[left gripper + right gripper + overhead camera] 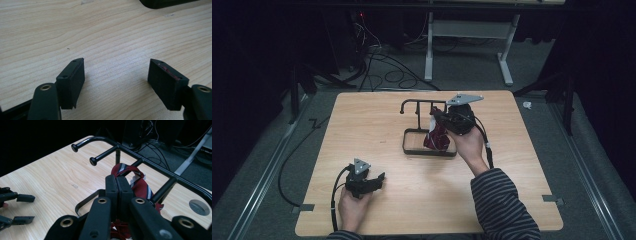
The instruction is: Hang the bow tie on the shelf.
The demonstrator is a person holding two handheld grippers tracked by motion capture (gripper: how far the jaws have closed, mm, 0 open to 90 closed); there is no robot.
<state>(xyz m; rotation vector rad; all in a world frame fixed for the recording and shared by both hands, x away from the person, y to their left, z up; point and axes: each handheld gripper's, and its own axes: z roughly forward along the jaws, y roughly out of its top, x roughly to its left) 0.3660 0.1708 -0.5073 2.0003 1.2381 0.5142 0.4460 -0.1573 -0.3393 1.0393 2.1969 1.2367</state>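
Right gripper [117, 187] clenched on red striped tie [140, 186], pinched at black rack [428, 125], about 1 o'clock of table [377, 125] centre. Tie's lower part hidden behind jaws. Left gripper [116, 85] released, resting on light wood at 7 o'clock. Room dark, cables on grey floor [562, 75].

No legible text, labels, brands, numbers or signs on the light wooden counter [377, 120], rack, fabric or gripper bodies.
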